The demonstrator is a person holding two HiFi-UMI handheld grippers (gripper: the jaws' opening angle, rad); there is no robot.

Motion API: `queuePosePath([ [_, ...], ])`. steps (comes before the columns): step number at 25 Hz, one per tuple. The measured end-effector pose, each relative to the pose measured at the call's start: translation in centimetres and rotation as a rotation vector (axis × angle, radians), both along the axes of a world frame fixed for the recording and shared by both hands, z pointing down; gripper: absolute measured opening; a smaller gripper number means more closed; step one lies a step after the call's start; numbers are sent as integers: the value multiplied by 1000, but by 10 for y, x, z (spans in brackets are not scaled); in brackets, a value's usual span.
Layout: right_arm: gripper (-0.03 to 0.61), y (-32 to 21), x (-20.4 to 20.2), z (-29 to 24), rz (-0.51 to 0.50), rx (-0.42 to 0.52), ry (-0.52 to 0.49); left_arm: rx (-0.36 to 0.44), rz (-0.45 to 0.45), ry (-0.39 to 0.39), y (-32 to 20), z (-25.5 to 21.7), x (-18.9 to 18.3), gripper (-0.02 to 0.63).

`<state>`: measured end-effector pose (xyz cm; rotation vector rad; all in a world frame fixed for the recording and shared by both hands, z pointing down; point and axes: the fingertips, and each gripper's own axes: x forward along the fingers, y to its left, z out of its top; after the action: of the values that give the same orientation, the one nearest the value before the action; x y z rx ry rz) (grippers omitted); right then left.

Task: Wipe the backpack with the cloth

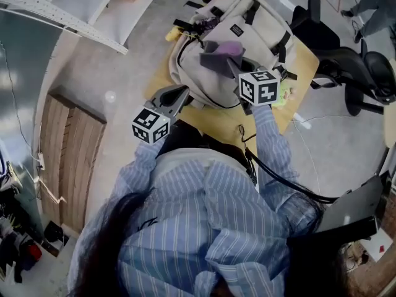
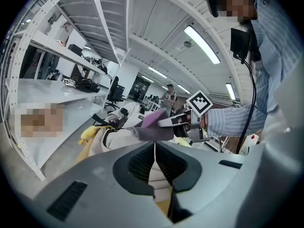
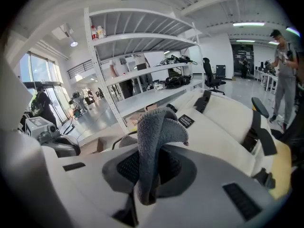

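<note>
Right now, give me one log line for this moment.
right gripper: shut on cloth | left gripper: shut, empty | cloth: over backpack, contact unclear

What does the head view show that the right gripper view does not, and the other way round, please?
Only the head view shows the person's striped shirt and the wooden panel on the floor. Only the right gripper view shows the white shelving and, close up, the right hand-held gripper with its jaws shut on the grey cloth. Both views show that cloth and the beige backpack.
</note>
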<state>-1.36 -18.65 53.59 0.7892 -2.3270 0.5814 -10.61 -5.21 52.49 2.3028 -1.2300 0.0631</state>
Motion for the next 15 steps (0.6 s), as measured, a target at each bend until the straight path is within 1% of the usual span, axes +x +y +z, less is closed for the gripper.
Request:
queuePosePath([
  [10,41,38,110,17,139,-49,39,0,78,-5,6,-2,48,12],
  [15,41,58,157,24,200,-74,57,3,103,-5,10,-5,70,12],
])
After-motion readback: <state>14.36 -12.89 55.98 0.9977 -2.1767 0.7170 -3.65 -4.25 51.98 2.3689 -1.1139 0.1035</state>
